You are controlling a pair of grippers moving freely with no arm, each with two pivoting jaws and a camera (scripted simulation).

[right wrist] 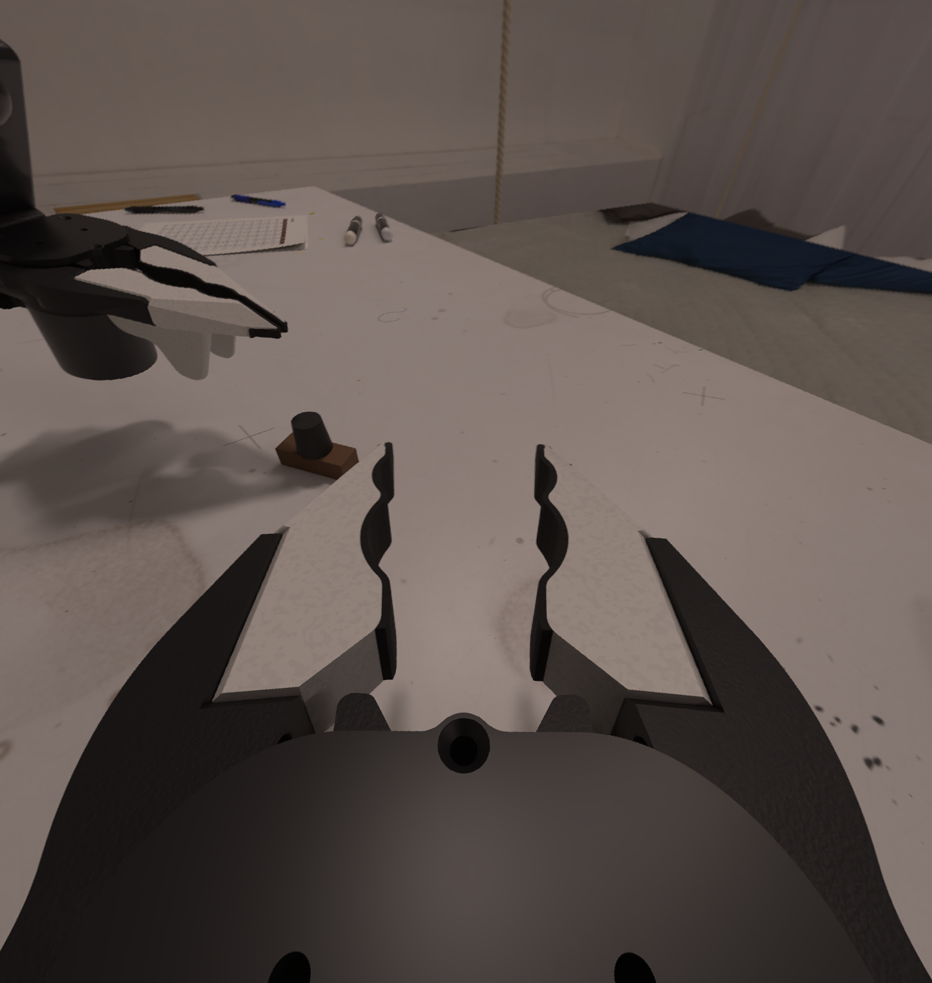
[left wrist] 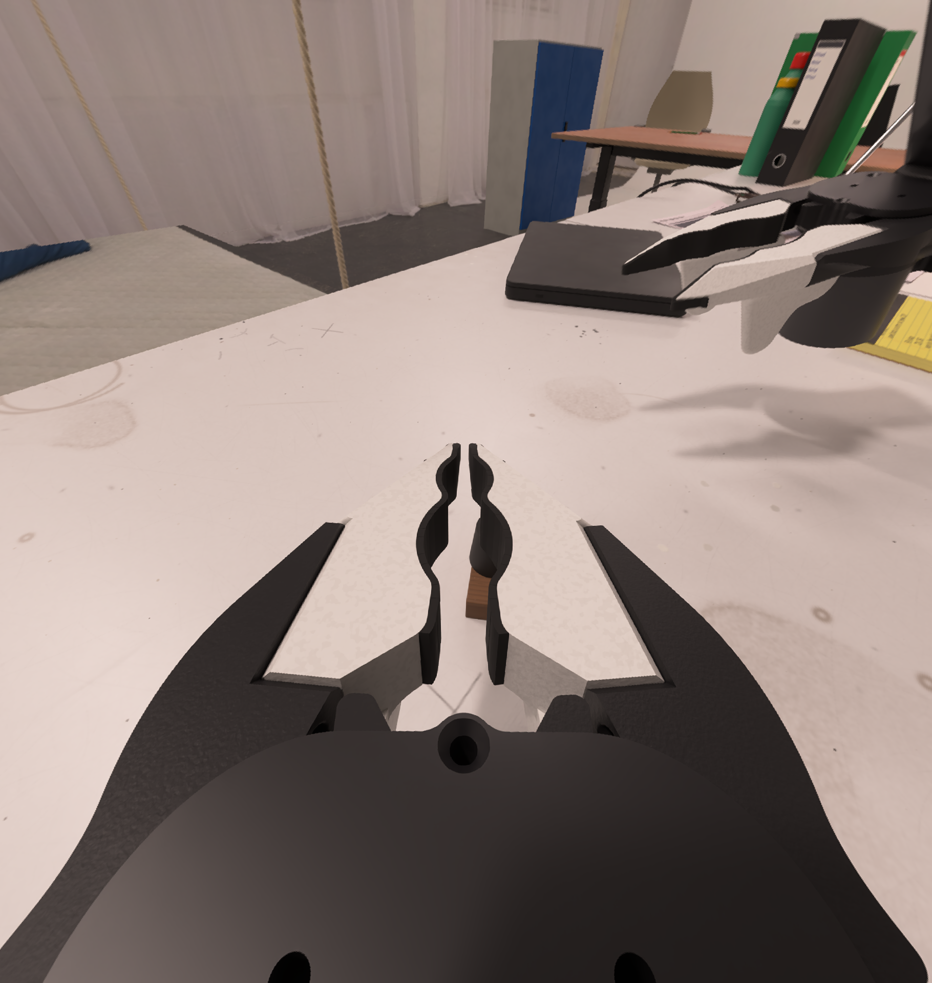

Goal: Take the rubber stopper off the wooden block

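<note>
Black rubber stopper (right wrist: 310, 436) sits upright on the small wooden block (right wrist: 317, 458), out on the white table (right wrist: 506, 372) under my left jaws (left wrist: 464, 447), which are nearly shut and empty; my right jaws (right wrist: 464, 449) hang wide just beside it. Looks light, grippy and slightly yielding, so I'd pinch its tapered sides low. Open table all round, edge well off.

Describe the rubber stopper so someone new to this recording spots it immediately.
Start at the white table and find the small brown wooden block lying alone near its middle, below the left tool. The rubber stopper stands on that block: a dark, tapered plug, the only black thing on brown wood.
</note>
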